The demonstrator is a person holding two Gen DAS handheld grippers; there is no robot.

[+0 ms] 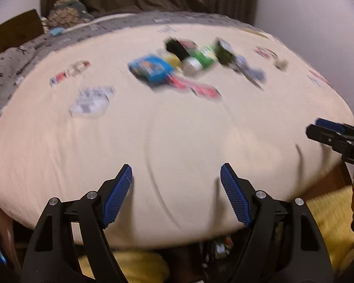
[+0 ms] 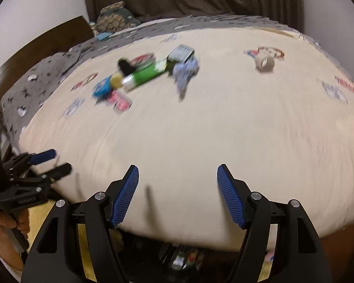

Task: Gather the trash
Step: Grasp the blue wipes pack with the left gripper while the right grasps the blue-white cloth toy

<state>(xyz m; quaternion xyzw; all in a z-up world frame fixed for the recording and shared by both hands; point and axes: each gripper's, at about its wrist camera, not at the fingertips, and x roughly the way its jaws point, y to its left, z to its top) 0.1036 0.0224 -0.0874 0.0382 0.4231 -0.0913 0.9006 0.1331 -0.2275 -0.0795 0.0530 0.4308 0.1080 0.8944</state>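
My left gripper (image 1: 176, 172) has its jaws spread wide and released, nothing between them, and my right gripper (image 2: 177, 172) is the same, gaping with nothing held. Both hover over the near edge of the bed (image 1: 177, 141), which I judge is a ready stance before reaching in, since the trash sits well beyond either one. Both views are smeared, so details are rough. The trash lies in a loose pile toward the far middle of the cream blanket: a green can (image 2: 146, 75) on its side, a blue packet (image 1: 151, 69) beside it, a red wrapper (image 1: 200, 89) just in front, a small yellow lid (image 2: 115, 80), something black (image 2: 125, 67), and a crumpled bluish bag (image 2: 185, 72) at the pile's right end. A roll of tape (image 2: 264, 63) sits well apart to the right. Nothing looks collected yet, so I'd reach forward for the pile first.
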